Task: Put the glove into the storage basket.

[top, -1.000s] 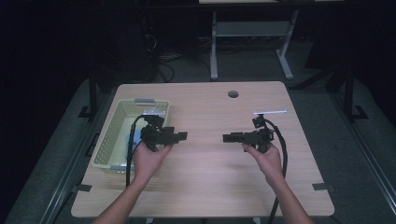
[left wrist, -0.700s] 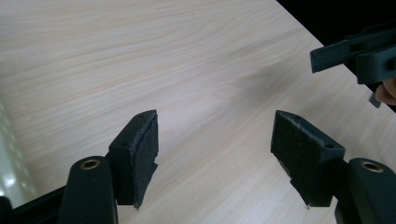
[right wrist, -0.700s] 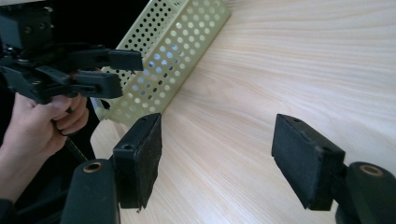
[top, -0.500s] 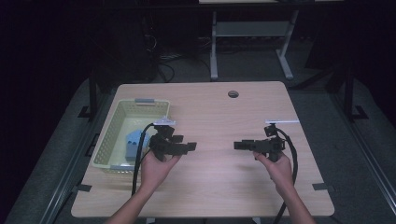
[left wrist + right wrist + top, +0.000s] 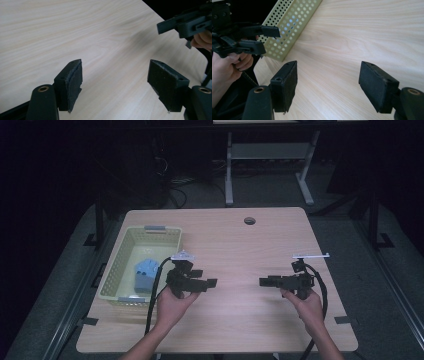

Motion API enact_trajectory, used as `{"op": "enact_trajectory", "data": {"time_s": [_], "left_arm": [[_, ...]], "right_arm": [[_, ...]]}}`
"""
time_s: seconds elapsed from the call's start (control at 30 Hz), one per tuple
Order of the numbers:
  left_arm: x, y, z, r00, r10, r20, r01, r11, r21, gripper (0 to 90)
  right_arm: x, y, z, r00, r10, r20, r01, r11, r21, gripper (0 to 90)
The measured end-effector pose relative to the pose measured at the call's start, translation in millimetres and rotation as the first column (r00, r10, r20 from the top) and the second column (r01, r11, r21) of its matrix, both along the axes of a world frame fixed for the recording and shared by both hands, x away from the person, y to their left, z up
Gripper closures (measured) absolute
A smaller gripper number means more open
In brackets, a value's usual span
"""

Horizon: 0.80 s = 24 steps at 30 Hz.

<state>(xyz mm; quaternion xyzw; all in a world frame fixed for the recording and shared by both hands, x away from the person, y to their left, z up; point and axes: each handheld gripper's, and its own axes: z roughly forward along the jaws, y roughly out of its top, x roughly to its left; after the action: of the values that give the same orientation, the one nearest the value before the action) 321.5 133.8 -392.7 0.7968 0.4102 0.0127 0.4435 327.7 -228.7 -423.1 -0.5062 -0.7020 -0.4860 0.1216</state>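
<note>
My left gripper (image 5: 212, 282) hovers low over the wooden table (image 5: 240, 245), just right of a yellow perforated basket (image 5: 116, 265). Its jaws point right and have just been opening, with nothing between them. My right gripper (image 5: 262, 281) faces it from the right, and its jaws have also just been opening on nothing. In the left gripper view the left gripper (image 5: 115, 64) stands open over bare wood, with the right gripper (image 5: 185, 23) at the top right. In the right gripper view the right gripper (image 5: 328, 64) is open, with the left gripper (image 5: 244, 37) and the basket (image 5: 292, 22) beyond.
A blue object (image 5: 146, 274) lies inside the basket. A round cable hole (image 5: 249, 220) sits near the table's far edge. Cables trail from both grippers toward the near edge. Dark floor and a metal frame (image 5: 270, 155) lie beyond the table.
Both hands have moved toward the near edge and a little to the right. The left gripper has come away from the basket, uncovering the blue object. Both pairs of jaws stand slightly wider.
</note>
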Motion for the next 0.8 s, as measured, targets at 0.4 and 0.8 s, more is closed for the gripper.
{"op": "enact_trajectory", "data": {"time_s": [0.4, 0.8], "left_arm": [[-16.5, -7.4, -14.0, 0.9984, -0.053, -0.017, 0.052, 0.9975, -0.048, 25.6], [-32.4, -12.3, -35.4, 0.9943, -0.103, -0.028, 0.101, 0.9931, -0.059, 23.3]], "right_arm": [[-18.0, -18.2, -13.3, 0.9993, -0.038, 0.001, 0.038, 0.9992, -0.011, 30.2], [-32.0, -32.7, -24.5, 0.9973, -0.073, 0.005, 0.073, 0.9969, 0.031, 29.4]]}}
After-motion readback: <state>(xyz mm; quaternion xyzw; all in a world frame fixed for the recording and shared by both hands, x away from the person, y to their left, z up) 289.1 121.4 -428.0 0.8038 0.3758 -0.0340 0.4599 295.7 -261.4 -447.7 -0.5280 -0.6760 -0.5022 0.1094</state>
